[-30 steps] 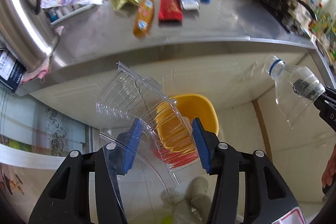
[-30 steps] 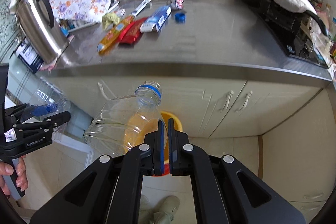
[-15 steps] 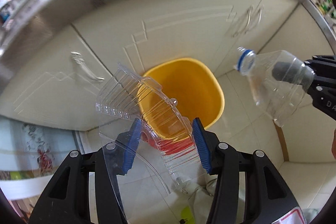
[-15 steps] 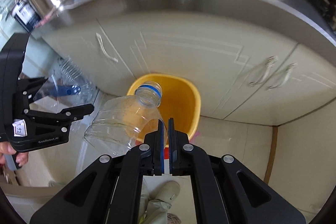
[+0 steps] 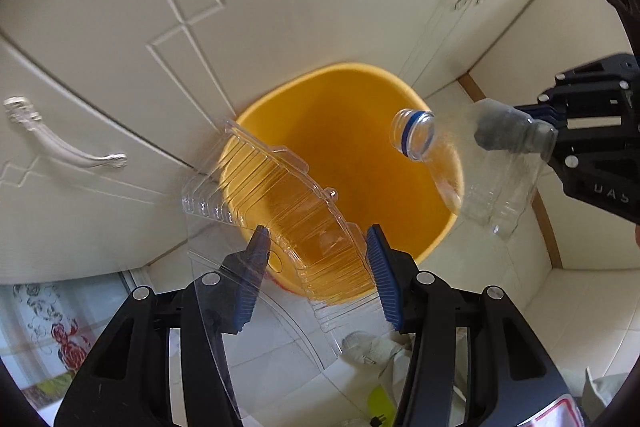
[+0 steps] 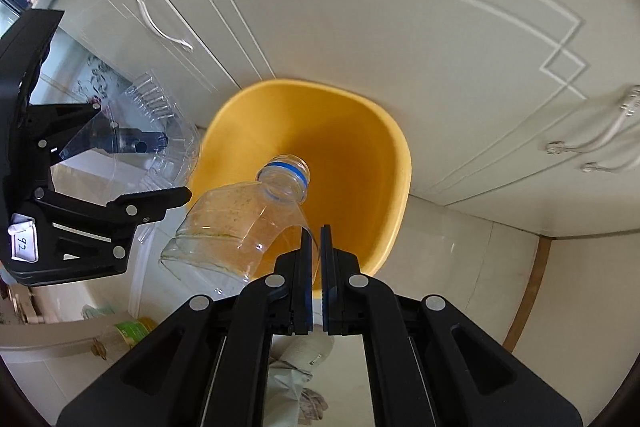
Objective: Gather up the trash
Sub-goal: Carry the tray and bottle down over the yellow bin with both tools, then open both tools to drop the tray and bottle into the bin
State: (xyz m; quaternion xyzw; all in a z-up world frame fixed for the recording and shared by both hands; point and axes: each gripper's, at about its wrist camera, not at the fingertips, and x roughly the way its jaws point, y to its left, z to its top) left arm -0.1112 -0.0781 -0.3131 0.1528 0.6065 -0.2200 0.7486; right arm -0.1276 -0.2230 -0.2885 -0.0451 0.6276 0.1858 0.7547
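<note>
Bin [image 5: 352, 155] bottom behind clear container [image 5: 280, 203]; floor clutter [image 6: 120, 331] blurred, cropped.

open yellow bin [image 5: 400, 83] mouth apparently unobstructed below, cabinet doors [image 5: 280, 7] close behind

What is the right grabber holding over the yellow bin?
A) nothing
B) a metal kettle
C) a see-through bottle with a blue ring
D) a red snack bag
C: the right gripper is pinched shut on the crushed clear bottle, whose blue-ringed neck points over the yellow bin.
</note>
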